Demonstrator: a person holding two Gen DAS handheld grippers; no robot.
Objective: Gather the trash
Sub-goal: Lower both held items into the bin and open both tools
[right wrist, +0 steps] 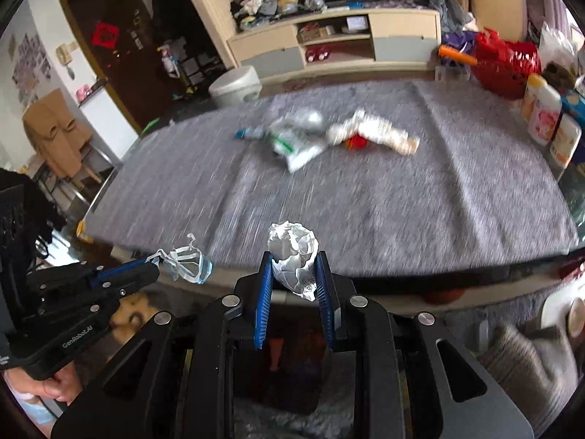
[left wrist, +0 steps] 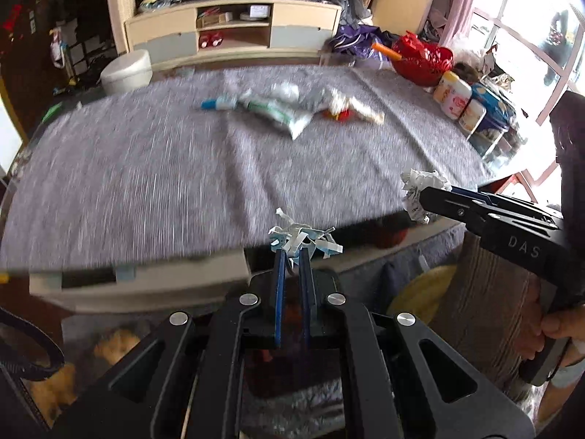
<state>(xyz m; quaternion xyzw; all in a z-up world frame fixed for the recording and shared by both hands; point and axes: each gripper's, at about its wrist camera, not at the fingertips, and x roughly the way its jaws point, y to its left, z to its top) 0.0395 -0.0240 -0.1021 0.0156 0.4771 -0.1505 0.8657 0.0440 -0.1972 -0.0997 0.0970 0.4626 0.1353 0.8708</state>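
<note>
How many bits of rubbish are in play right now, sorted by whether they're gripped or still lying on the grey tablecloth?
Held in grippers: 2 (crumpled paper ball in the right gripper, face mask in the left gripper)
Lying on the tablecloth: about 4 (blue-capped tube, white-green wrapper, crumpled white piece, cream wrapper over something red); blur makes this uncertain
Total: about 6

Table [right wrist: 402,201] spans the middle of both views, with a cabinet [right wrist: 336,44] behind its far edge and a round stool [right wrist: 237,86] off its far left corner. At mid-table a heap of trash [right wrist: 329,135] lies well apart from the near edge; a basket [right wrist: 506,69] sits at the far right corner, bottles [right wrist: 544,120] just in front of it along the right edge. Before the near edge, left gripper [right wrist: 155,261] holds a face mask [right wrist: 190,261] left of right gripper [right wrist: 294,267], which holds a paper ball [right wrist: 292,252].
</note>
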